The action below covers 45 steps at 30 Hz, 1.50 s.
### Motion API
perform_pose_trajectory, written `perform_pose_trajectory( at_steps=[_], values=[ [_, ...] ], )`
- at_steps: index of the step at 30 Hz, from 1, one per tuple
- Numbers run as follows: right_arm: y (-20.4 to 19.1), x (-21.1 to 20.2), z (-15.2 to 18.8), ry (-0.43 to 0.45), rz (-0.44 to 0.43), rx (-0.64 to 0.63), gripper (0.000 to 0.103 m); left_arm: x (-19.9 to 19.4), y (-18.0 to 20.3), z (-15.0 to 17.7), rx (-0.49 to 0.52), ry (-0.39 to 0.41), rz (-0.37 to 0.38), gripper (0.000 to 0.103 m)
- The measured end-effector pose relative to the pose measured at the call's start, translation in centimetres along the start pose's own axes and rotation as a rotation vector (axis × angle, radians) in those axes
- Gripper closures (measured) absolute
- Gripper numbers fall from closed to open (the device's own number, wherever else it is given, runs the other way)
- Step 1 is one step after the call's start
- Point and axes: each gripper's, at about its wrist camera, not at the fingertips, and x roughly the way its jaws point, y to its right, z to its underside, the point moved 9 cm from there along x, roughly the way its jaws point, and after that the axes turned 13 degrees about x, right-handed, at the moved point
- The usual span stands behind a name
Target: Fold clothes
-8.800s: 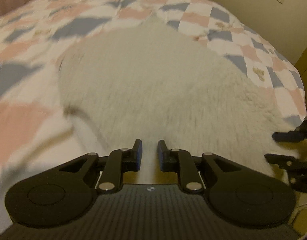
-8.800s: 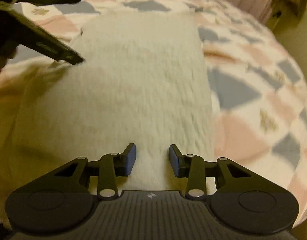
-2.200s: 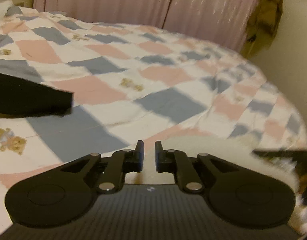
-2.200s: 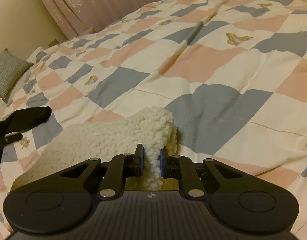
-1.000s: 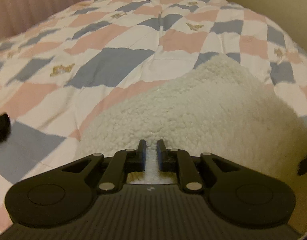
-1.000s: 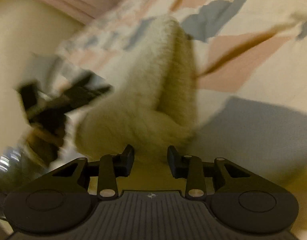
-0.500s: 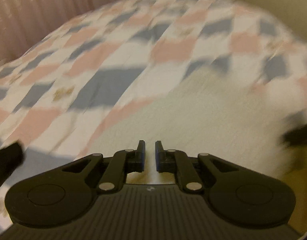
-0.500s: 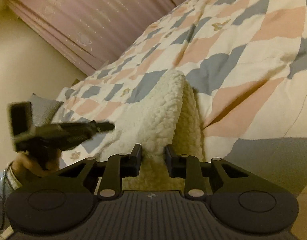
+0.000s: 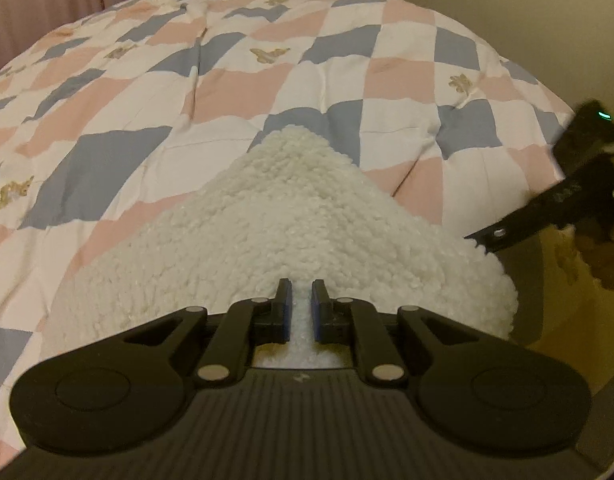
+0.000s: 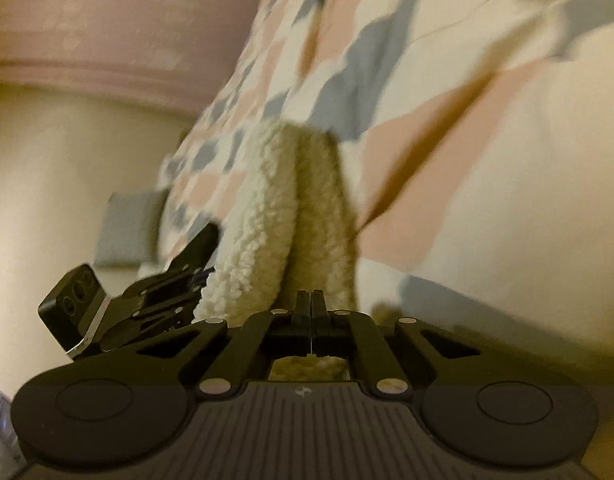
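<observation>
Fleece (image 9: 291, 236) lies doubled over at the near edge of the bed (image 9: 267, 76), a thick cream wad on the checked quilt. The left hand-held gripper (image 9: 301, 306) pinches its near edge, pads close with pile squeezed between them, as it did a second ago. The right hand-held gripper (image 10: 311, 312) has changed most: half a second back its fingers stood apart around the fold, and now they are pressed nearly together, seemingly on a thin bit of the fleece (image 10: 291, 216), though the view is blurred and tilted. Both ends look held, so I'd guess the folded bundle is about to be lifted or turned for another fold.
</observation>
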Motion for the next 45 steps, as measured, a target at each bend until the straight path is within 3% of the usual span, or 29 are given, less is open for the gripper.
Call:
perform_pose_trajectory(
  at_steps=[4, 8, 14, 21, 24, 26, 28, 30, 32, 33, 36, 37, 40, 45],
  values=[
    [-0.6, 4.4, 0.0, -0.206, -0.043, -0.015, 0.097, 0.0, -0.2, 0.1, 0.001, 0.002, -0.007, 0.093],
    [-0.8, 7.1, -0.2, -0.319, -0.066, -0.013, 0.096, 0.4, -0.3, 0.0, 0.009, -0.008, -0.010, 0.094],
    [0.4, 7.1, 1.8, -0.499, 0.072, -0.152, 0.097, 1.7, 0.1, 0.0, 0.028, -0.045, -0.003, 0.095],
    [0.9, 4.1, 2.8, -0.356, 0.181, -0.187, 0.100, 2.0, 0.1, 0.2, 0.024, -0.036, -0.006, 0.095],
    [1.6, 1.1, 4.9, -0.276, 0.369, -0.222, 0.098, 2.0, 0.0, 0.1, 0.029, -0.026, -0.032, 0.095],
    [0.5, -1.2, 5.3, -0.118, 0.438, -0.203, 0.097, 1.9, -0.4, 0.1, -0.004, -0.018, -0.022, 0.095],
    [-3.3, -3.6, 5.4, 0.126, 0.409, -0.248, 0.095, 1.8, -0.4, 0.1, -0.014, -0.007, -0.017, 0.095],
    [-7.3, -3.9, 6.6, 0.278, 0.359, -0.339, 0.094, 1.7, -0.4, 0.1, -0.016, 0.000, -0.018, 0.095],
    [-10.3, -2.3, 8.7, 0.361, 0.331, -0.476, 0.094, 1.8, -0.4, 0.1, -0.017, 0.004, -0.014, 0.095],
    [-11.0, -0.7, 9.6, 0.370, 0.342, -0.530, 0.096, 1.8, -0.5, 0.1, -0.016, 0.005, -0.011, 0.095],
    [-8.1, 3.2, 10.8, 0.334, 0.568, -0.671, 0.102, 1.9, -0.4, 0.2, 0.010, 0.005, 0.005, 0.095],
    [-7.0, 3.8, 10.7, 0.321, 0.607, -0.673, 0.102, 1.8, -0.3, 0.3, 0.022, 0.005, 0.011, 0.095],
    [-7.3, 4.4, 10.5, 0.309, 0.558, -0.608, 0.101, 0.1, -0.4, 0.8, 0.025, 0.024, 0.003, 0.096],
    [-6.9, 4.0, 10.4, 0.291, 0.563, -0.614, 0.099, -5.9, -0.6, 2.5, -0.001, 0.069, -0.061, 0.099]
  ],
)
